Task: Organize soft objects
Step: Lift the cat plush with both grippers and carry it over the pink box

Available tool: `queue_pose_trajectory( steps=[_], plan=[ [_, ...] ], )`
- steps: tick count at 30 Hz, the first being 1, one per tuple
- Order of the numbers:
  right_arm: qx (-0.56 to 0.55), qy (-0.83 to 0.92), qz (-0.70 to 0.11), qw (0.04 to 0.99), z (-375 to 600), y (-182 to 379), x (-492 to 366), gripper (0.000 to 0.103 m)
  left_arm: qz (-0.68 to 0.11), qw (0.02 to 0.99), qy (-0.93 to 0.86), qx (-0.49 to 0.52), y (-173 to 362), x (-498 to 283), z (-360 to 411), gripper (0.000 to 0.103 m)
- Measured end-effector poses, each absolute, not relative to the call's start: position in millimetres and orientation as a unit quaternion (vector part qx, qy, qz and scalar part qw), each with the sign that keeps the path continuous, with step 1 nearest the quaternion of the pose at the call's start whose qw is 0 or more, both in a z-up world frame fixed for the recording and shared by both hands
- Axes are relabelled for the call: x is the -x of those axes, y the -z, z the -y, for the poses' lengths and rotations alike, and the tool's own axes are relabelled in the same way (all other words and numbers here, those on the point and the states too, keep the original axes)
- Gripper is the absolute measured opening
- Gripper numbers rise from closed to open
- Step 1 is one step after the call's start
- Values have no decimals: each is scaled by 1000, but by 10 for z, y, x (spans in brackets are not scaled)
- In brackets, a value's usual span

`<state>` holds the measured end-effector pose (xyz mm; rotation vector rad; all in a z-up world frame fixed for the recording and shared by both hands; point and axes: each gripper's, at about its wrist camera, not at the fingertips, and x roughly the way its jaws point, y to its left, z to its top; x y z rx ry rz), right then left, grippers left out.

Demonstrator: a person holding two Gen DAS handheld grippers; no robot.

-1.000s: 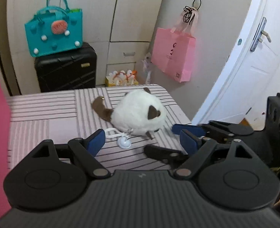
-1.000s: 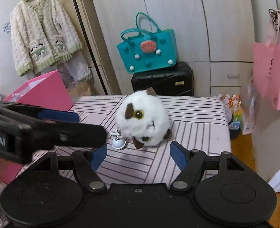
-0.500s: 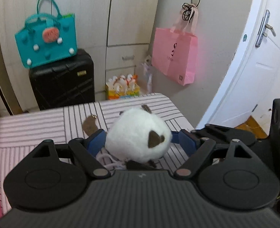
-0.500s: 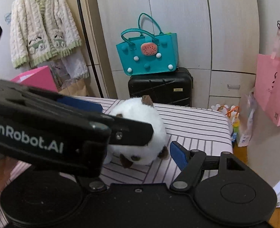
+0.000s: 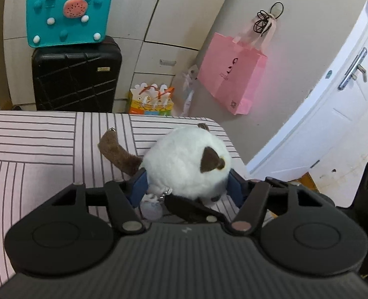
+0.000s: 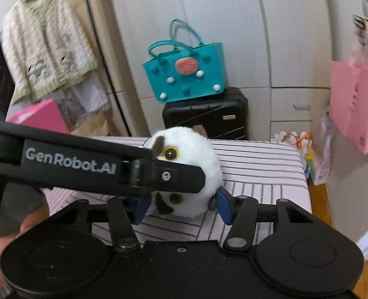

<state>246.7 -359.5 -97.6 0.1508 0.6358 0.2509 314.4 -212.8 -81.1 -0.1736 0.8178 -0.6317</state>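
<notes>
Now both claws close on the plush cat [image 5: 186, 162].
My left gripper [image 5: 186, 189] pads press its flanks; my right gripper [image 6: 181, 208] squeezes its base, above the striped bed [image 5: 34, 149].

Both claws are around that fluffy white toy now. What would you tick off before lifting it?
1. Left claw on the plush toy: ok, its jaws have just been closing and the blue pads press the fur.
2. Right claw on the toy: ok, jaws just closing, pads at its lower sides.
3. Toy off the striped bed: not ok, it sits on the cover.
4. Keychain clip free: cannot tell, it lies under the left claw.
5. Brown tail clear of the pads: ok.
6. Pink box open for it: cannot tell.
</notes>
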Motion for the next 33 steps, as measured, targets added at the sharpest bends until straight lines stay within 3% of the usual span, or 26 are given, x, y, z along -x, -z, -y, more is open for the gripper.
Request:
queue_pose_trajectory(
  steps=[10,33],
  plan=[
    [-64,-86,-311,944,3509,844,-2188,55,-416,844,304,149,793,-3000,2004,62],
    [-112,-71,-298,945,3162,789,-1052,56,-438,824,340,115,640,-2037,1601,62]
  ],
)
